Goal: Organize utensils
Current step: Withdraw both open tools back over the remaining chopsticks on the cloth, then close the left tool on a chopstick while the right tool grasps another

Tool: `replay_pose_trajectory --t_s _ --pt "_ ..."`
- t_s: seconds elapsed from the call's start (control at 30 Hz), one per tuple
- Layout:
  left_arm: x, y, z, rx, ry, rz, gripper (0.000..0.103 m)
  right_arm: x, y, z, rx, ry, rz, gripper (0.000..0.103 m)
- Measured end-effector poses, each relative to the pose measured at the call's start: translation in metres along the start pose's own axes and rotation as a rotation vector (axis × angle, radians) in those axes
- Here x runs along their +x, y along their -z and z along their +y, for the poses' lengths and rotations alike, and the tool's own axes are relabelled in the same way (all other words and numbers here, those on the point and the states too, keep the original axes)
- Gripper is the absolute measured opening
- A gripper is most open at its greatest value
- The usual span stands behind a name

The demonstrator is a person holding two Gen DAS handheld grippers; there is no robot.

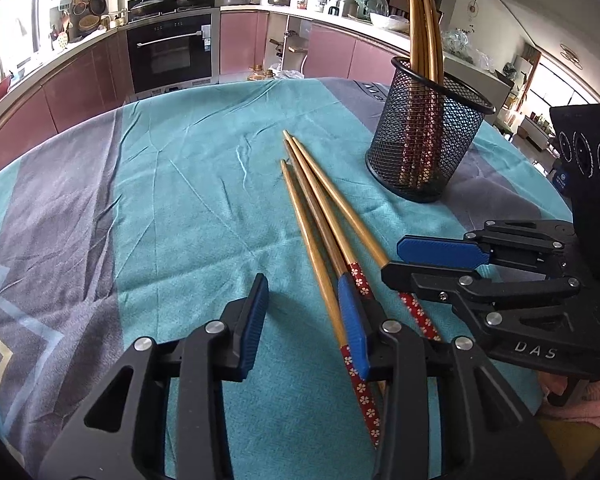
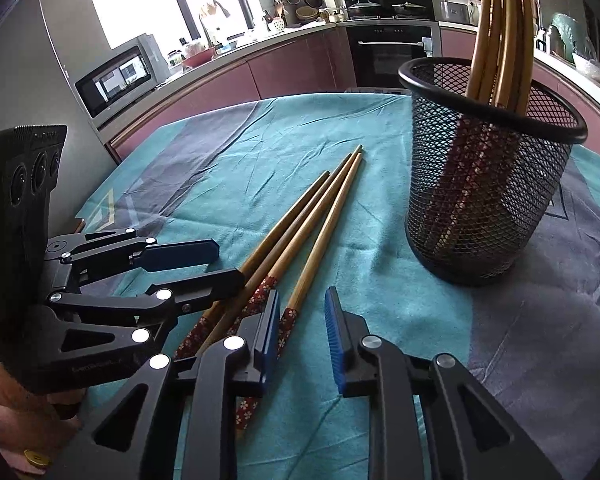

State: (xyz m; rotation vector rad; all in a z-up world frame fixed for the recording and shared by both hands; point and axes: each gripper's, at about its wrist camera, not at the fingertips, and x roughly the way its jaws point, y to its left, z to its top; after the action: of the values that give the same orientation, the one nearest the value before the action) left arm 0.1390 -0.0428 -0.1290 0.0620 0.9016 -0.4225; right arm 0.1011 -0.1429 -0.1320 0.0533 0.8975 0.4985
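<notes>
The desk (image 1: 188, 184) is covered by a teal and grey cloth (image 2: 228, 136) and fills most of both views. Toward its far right stands a black mesh cup (image 1: 424, 136), upright, holding a bundle of chopsticks (image 1: 424, 16) that rise well above its rim with their red patterned ends down. Near the cup, to its left, four loose chopsticks (image 1: 320, 208) lie flat on the cloth, close together and roughly parallel, tips pointing away and red flowered ends nearest the cameras. The left hand-held gripper (image 1: 306, 320) hovers low over those red ends with its jaws spread; one blue pad (image 1: 354, 320) sits over the bundle, the other (image 1: 254, 320) over bare cloth. The right hand-held gripper (image 2: 302, 336) is also spread wide, holding nothing, its left pad (image 2: 272, 332) over the rightmost chopstick's red end. The two grippers sit just beside each other.
</notes>
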Motion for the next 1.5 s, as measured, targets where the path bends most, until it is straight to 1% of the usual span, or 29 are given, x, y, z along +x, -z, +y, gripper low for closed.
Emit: replay_pose_trajectory --t_s 0.23,0.43,0.67,0.73,0.8,0.83,0.87,1.0,1.17,1.4,1.5 --pt "0.002 -0.002 0.002 0.002 -0.008 0.004 0.035 -0.001 -0.001 -0.006 0.007 0.021 0.000 0.019" --pt "0.012 -0.013 0.006 -0.001 -0.023 0.013 0.033 0.008 -0.013 -0.008 0.005 0.045 -0.001 0.020" --pt "0.022 -0.024 0.008 0.003 -0.033 0.021 0.026 0.021 -0.027 -0.008 -0.008 0.070 0.002 0.019" --pt "0.025 -0.027 0.008 -0.001 -0.036 0.021 0.023 0.024 -0.031 -0.009 -0.006 0.075 0.004 0.017" --pt "0.027 -0.030 0.009 -0.005 -0.039 0.022 0.019 0.025 -0.032 -0.010 0.000 0.077 0.002 0.010" --pt "0.027 -0.031 0.009 -0.009 -0.038 0.021 0.017 0.025 -0.032 -0.011 0.010 0.075 0.000 0.010" --pt "0.028 -0.031 0.010 -0.015 -0.034 0.021 0.013 0.024 -0.032 -0.012 0.018 0.070 -0.001 0.009" --pt "0.029 -0.032 0.012 -0.044 -0.021 0.019 0.010 0.021 -0.030 -0.018 0.045 0.055 -0.008 0.008" --pt "0.029 -0.030 0.015 -0.068 -0.008 0.018 0.009 0.016 -0.027 -0.020 0.063 0.042 -0.016 0.006" --pt "0.022 -0.028 0.016 -0.086 0.012 0.006 0.008 0.002 -0.025 -0.022 0.069 0.014 -0.039 0.006" --pt "0.013 -0.030 0.015 -0.091 0.032 -0.008 0.008 -0.008 -0.023 -0.022 0.072 -0.032 -0.066 0.006"
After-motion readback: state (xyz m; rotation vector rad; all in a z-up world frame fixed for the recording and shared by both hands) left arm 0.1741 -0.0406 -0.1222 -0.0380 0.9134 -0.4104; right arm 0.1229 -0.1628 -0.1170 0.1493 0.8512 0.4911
